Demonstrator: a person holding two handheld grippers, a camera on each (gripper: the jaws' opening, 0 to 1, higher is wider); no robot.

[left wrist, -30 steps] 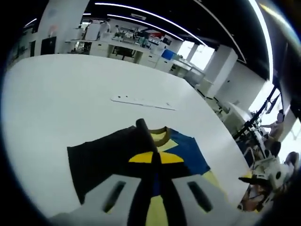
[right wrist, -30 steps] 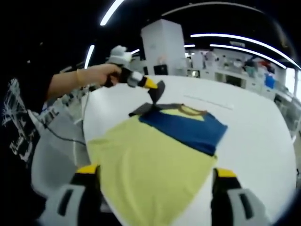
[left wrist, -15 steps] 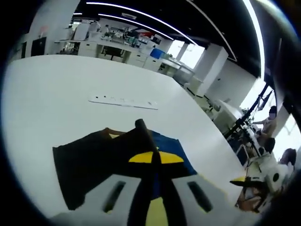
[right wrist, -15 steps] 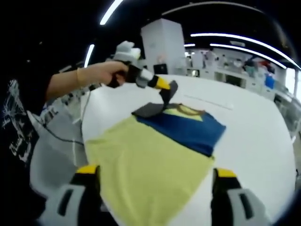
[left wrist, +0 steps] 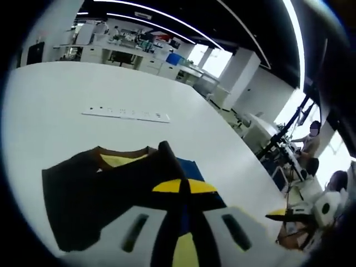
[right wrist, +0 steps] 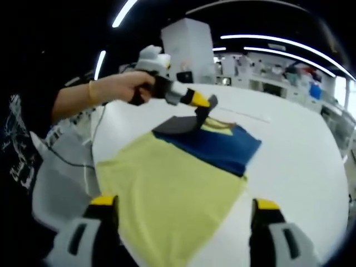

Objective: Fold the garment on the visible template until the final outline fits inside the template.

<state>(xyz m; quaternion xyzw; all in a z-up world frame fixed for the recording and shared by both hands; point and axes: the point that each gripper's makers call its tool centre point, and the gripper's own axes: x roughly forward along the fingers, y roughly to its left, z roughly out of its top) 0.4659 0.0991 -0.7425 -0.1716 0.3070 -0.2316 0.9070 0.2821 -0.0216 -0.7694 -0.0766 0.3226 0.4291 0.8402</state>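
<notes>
Since a second ago my left tool [right wrist: 201,103], clamped on the dark sleeve [left wrist: 94,189], has carried it further over the shirt [right wrist: 172,183] on the worktop [left wrist: 83,89]. My right tool [right wrist: 181,214] hangs with its jaws apart, holding nothing. I judge the folding is barely begun, with most folds left.

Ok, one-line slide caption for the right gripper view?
Left gripper lifts the shirt's dark sleeve across the yellow-and-blue shirt on the white table.

— Any writing you can make out?
— Nothing readable. The dark sleeve [right wrist: 19,161] at the left edge of the right gripper view carries a white print, but it is too blurred to read.
</notes>
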